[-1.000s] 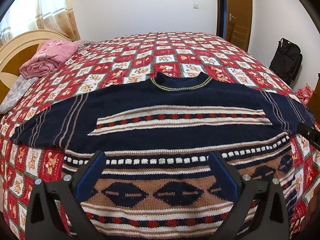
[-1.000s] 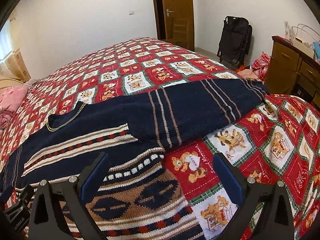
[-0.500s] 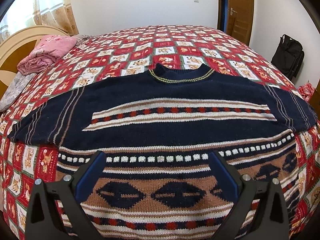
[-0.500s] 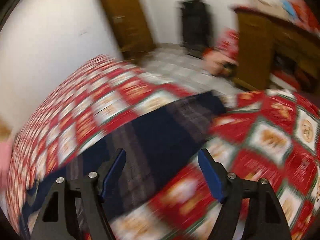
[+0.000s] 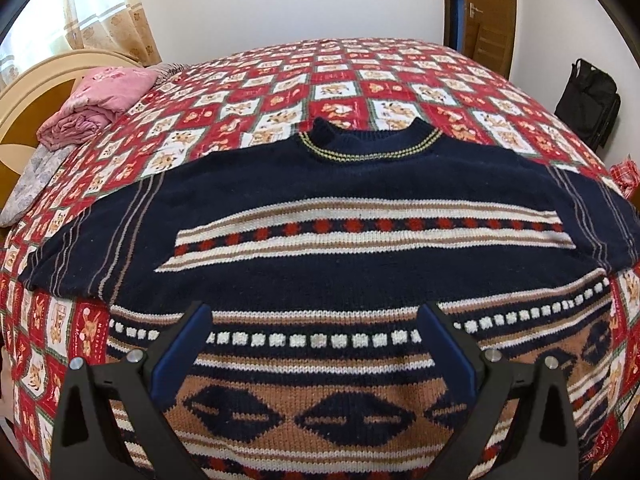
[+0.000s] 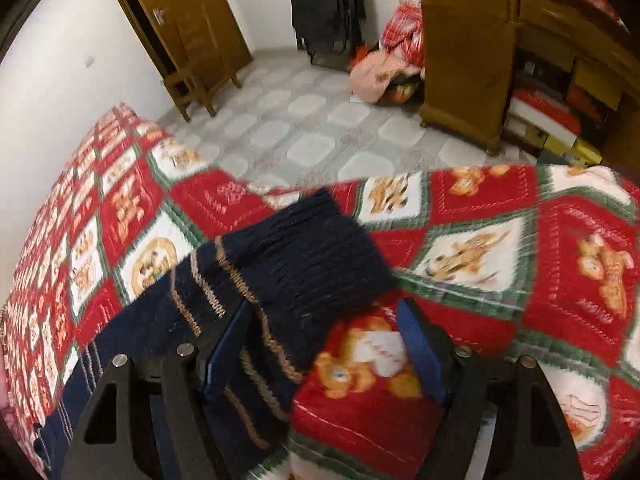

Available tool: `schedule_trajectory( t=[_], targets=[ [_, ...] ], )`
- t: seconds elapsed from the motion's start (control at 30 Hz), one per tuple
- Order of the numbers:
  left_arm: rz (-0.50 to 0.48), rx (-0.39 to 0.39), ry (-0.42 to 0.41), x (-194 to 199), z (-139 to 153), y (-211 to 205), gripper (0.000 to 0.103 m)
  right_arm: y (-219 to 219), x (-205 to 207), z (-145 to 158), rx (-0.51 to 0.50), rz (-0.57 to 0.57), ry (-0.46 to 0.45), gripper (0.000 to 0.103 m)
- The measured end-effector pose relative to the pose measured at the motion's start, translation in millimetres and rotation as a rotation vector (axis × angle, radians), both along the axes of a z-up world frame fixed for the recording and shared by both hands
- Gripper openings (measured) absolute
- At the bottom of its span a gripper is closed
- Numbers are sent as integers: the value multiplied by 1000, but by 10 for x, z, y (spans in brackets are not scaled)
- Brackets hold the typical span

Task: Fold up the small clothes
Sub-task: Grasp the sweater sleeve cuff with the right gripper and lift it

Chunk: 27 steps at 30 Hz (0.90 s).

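Note:
A navy knitted sweater (image 5: 320, 216) with white, brown and red bands lies flat on the bed, neck away from me, both sleeves spread out. My left gripper (image 5: 316, 316) is open and empty, hovering over the sweater's lower body. In the right wrist view the sweater's right sleeve (image 6: 256, 304) ends in a ribbed navy cuff (image 6: 320, 256). My right gripper (image 6: 324, 312) is open, low over the sleeve, with the cuff lying between its blue fingers (image 6: 420, 344).
The bed has a red patchwork quilt (image 5: 360, 80) with bear pictures. A pink folded blanket (image 5: 96, 100) lies at the headboard on the left. Beyond the bed edge are a tiled floor (image 6: 320, 128), a wooden desk (image 6: 480, 40), a black bag (image 6: 328, 8) and a clothes pile (image 6: 384, 72).
My right gripper has swung right and dropped from over the sweater's side to the cuff end of the right sleeve. The left gripper has risen slightly and stayed open.

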<state>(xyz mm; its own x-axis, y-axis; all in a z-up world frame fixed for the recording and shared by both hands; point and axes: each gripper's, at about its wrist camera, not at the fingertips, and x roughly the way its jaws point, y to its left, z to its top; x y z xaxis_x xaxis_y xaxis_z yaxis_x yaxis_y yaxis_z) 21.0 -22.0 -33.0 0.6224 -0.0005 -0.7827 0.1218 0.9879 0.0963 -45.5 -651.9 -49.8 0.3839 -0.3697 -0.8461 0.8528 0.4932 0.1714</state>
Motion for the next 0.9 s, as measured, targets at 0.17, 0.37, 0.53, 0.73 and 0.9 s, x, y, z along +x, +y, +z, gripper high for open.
schedule_trajectory(
  t=[0.17,0.37,0.53,0.73,0.9],
  targets=[
    [-10,3,19,19,-28,-48,103,150,57,108,-75,58,-21,18],
    [-11,-21,12,-9,13,24,103,562,-31,496,-277,78,-10,14],
    [13,-68,-15,-57,111,192,103,1149,88,975,-531,145,56,14],
    [32,-109,-52,-185,217,409,103,1447,140,1258,-493,177,-75,14],
    [73,-128,-66,-188,228,623,103,2343,292,1525,-423,409,-200,14]
  ],
)
